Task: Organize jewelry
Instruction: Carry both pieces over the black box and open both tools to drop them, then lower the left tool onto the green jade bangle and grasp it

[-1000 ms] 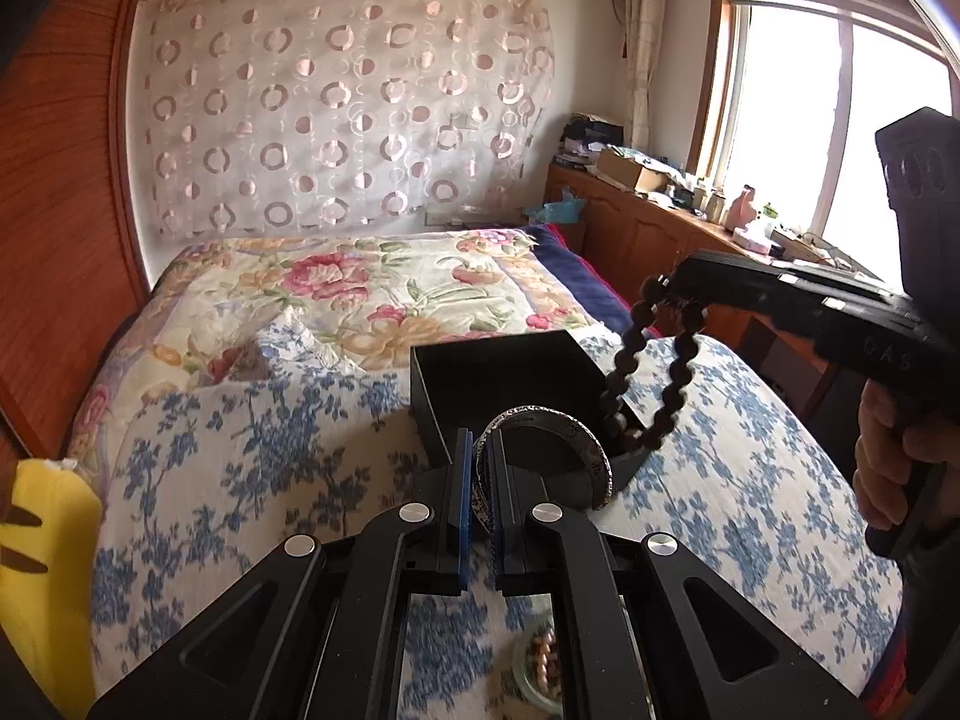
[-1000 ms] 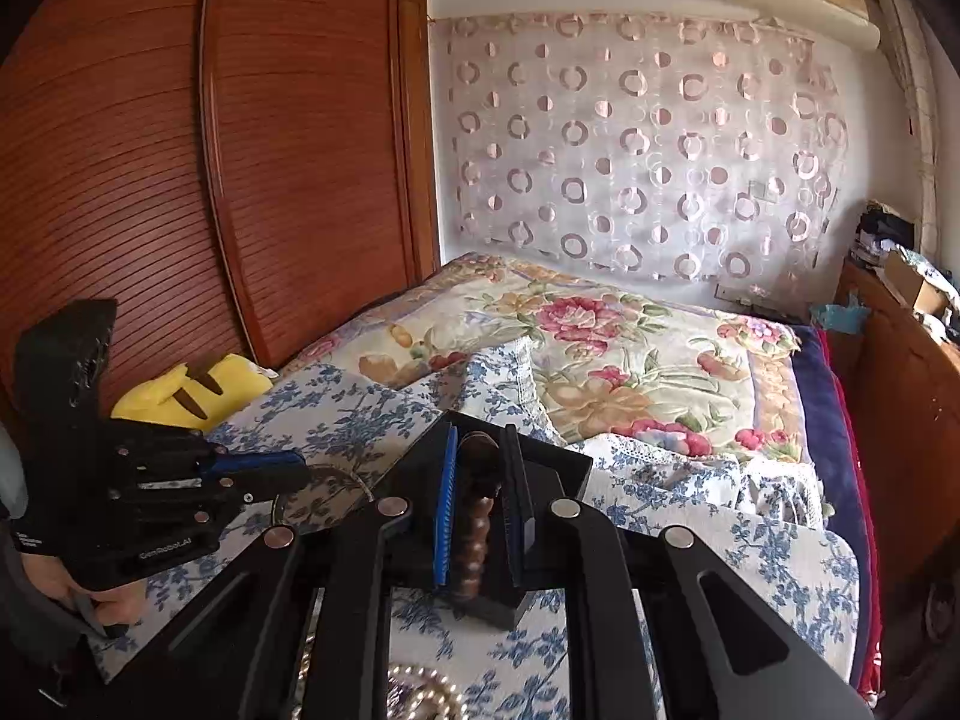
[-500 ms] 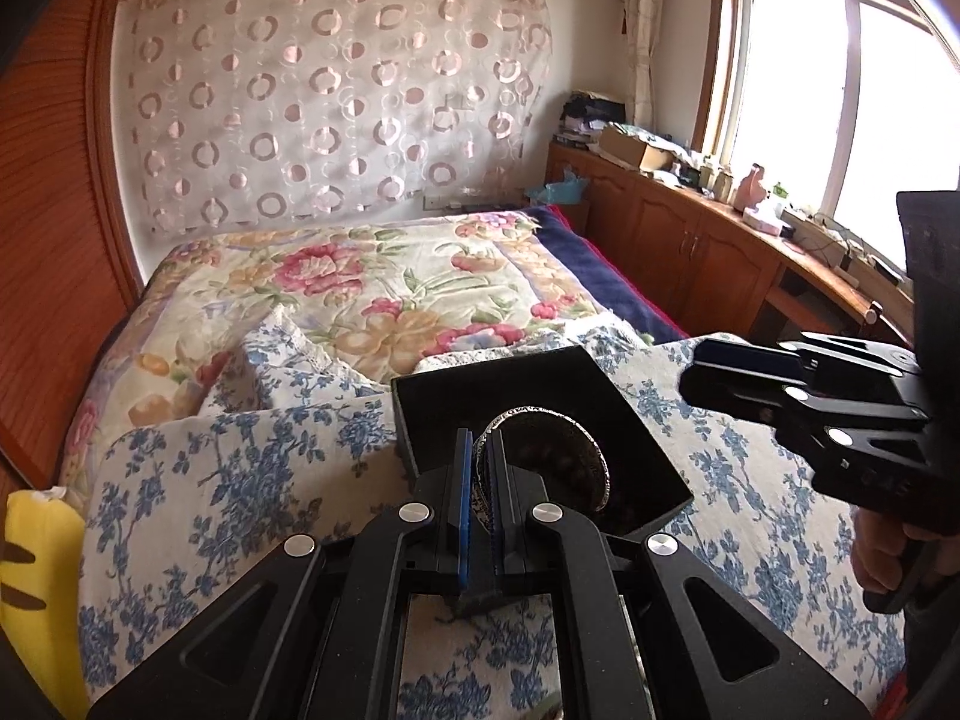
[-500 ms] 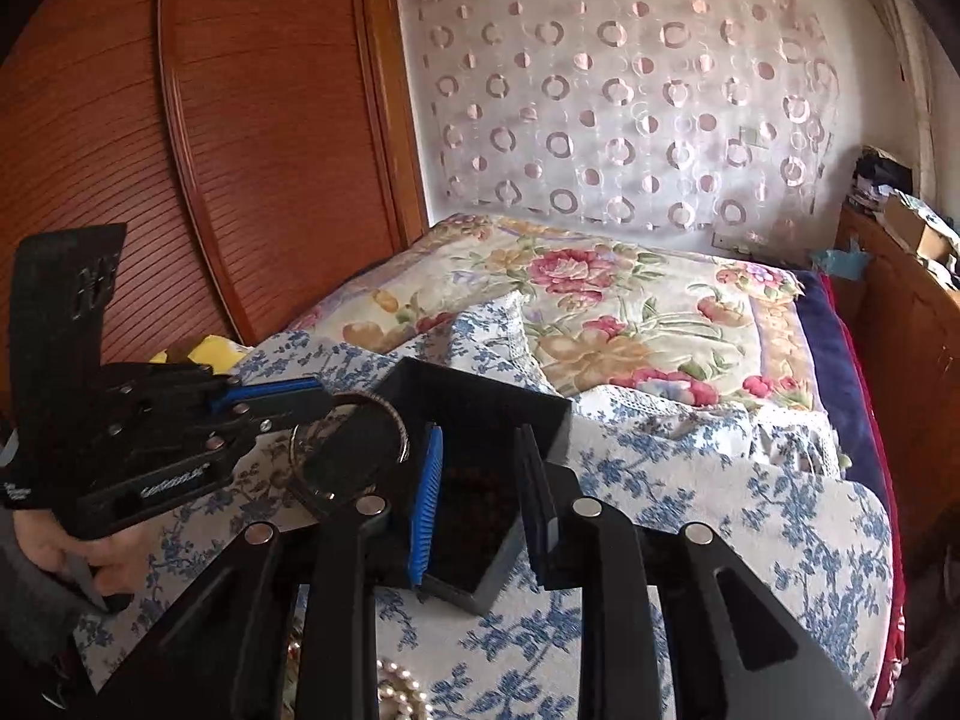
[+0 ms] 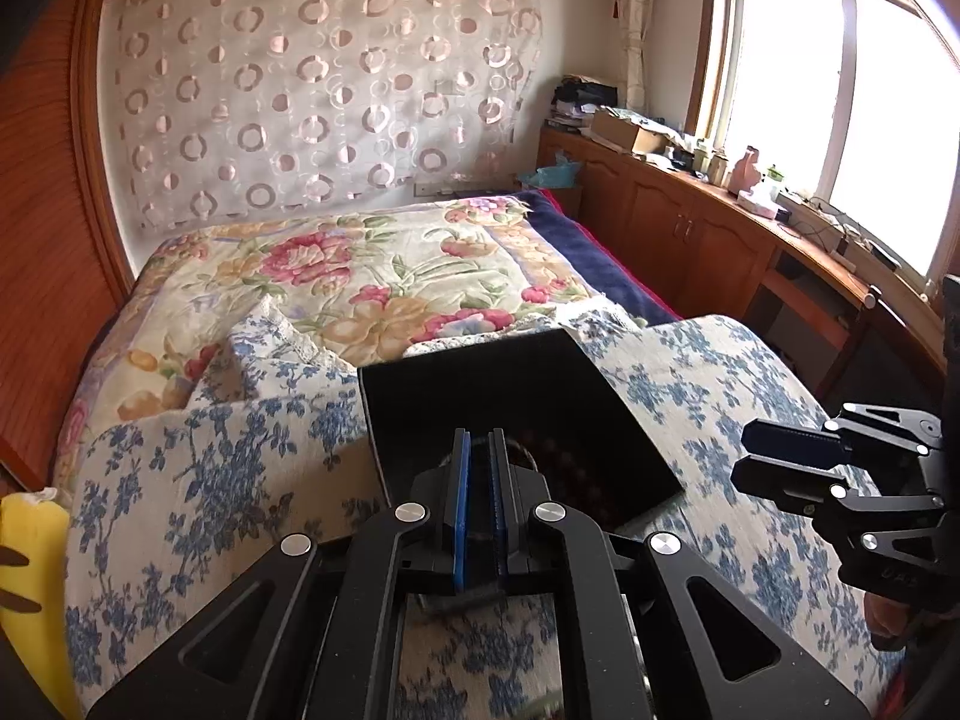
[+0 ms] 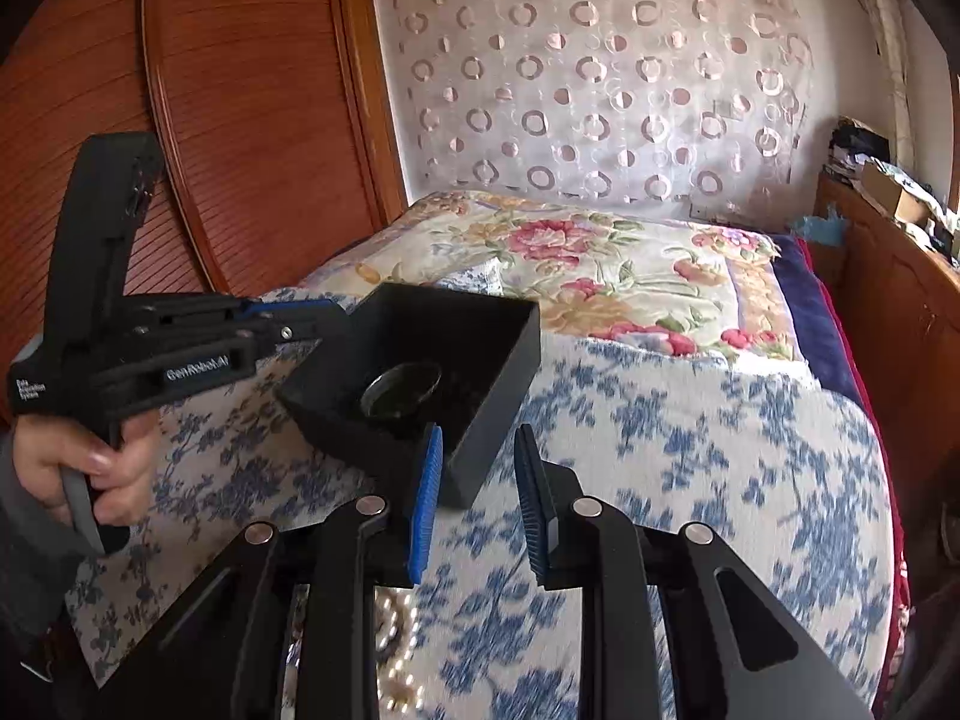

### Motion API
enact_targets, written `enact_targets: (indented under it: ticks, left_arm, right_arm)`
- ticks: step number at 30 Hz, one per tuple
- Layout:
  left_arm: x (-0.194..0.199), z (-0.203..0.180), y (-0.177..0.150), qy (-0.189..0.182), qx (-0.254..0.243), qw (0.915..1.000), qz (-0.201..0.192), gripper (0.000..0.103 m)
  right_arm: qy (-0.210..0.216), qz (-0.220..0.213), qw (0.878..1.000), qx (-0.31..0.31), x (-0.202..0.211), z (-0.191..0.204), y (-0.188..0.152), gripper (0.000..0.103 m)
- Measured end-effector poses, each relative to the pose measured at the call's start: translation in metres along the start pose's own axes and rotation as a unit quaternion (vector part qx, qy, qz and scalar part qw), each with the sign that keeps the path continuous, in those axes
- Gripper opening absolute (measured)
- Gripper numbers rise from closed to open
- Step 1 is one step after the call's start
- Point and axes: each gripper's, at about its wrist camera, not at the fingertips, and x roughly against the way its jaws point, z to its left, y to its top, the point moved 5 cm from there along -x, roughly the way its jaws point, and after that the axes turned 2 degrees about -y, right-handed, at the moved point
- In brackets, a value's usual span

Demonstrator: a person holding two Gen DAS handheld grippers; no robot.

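Silver bangle lying flat in the open black box on the bed.
The left claw, at the box's near wall, has blue ribbed pads nearly together; whether they pinch anything I cannot tell. The right claw stands apart, empty, beside the box's corner. Pearl beads lie on the blue-flowered bedspread.

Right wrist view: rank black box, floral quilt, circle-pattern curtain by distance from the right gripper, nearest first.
From the right gripper:
1. black box, just ahead, its near corner by the left fingertip.
2. floral quilt, beyond the box, mid-bed.
3. circle-pattern curtain, on the far wall behind the bed.
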Motion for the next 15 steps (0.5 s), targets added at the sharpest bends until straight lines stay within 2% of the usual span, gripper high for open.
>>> enact_targets:
  ticks: [8,10,12,15]
  left_arm:
    - [0.037,-0.009,-0.033,-0.008,-0.007,0.9999,-0.005,0.006]
    - [0.046,-0.011,-0.041,-0.01,-0.007,0.9999,-0.007,0.007]
    - [0.053,-0.013,-0.05,-0.014,-0.007,0.9998,-0.008,0.015]
    - [0.061,-0.017,-0.06,-0.014,-0.011,0.9998,-0.007,0.015]
  right_arm:
    - [-0.001,0.0,1.0,-0.009,0.019,0.019,-0.03,0.027]
    - [-0.003,0.0,1.0,-0.011,0.022,0.023,-0.034,0.027]
    - [-0.004,0.0,1.0,-0.013,0.026,0.027,-0.039,0.027]
    - [-0.009,-0.002,1.0,-0.017,0.034,0.032,-0.049,0.027]
